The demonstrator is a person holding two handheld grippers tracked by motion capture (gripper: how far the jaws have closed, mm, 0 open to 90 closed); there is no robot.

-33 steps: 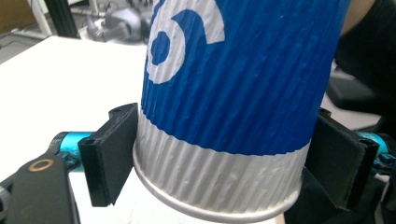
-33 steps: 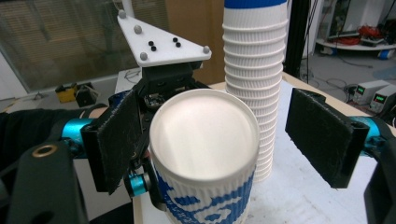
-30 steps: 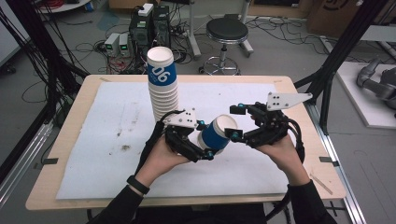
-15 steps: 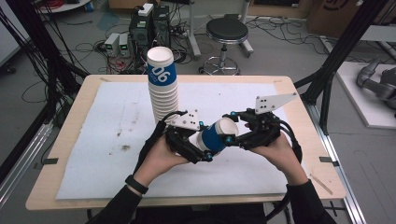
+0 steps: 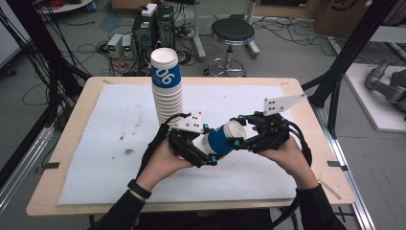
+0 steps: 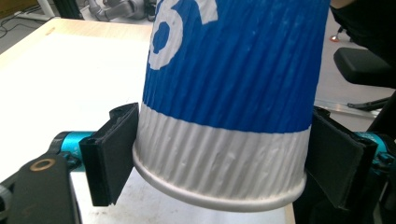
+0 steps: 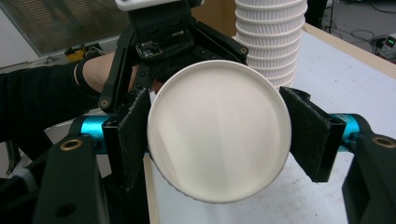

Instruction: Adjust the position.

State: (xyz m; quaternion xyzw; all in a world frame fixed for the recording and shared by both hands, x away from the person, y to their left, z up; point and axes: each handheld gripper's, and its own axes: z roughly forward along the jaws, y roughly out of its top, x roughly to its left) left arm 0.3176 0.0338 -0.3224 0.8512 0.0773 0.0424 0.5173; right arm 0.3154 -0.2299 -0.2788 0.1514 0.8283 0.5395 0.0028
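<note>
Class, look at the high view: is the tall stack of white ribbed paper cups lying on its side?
No, the tall stack of white ribbed paper cups stands upright on the table.

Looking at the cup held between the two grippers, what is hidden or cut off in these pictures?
- Cup: in the left gripper view its top runs off the upper edge, cutting the white print.
- Cup stack: its foot is hidden in the high view by the left gripper.
- Right gripper view: the cup's mouth hides its outside.

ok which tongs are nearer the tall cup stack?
Left. The left tongs sit just in front of the cup stack, clamped on the blue cup; the right tongs grip that cup's open end, farther out to the stack's right.
</note>
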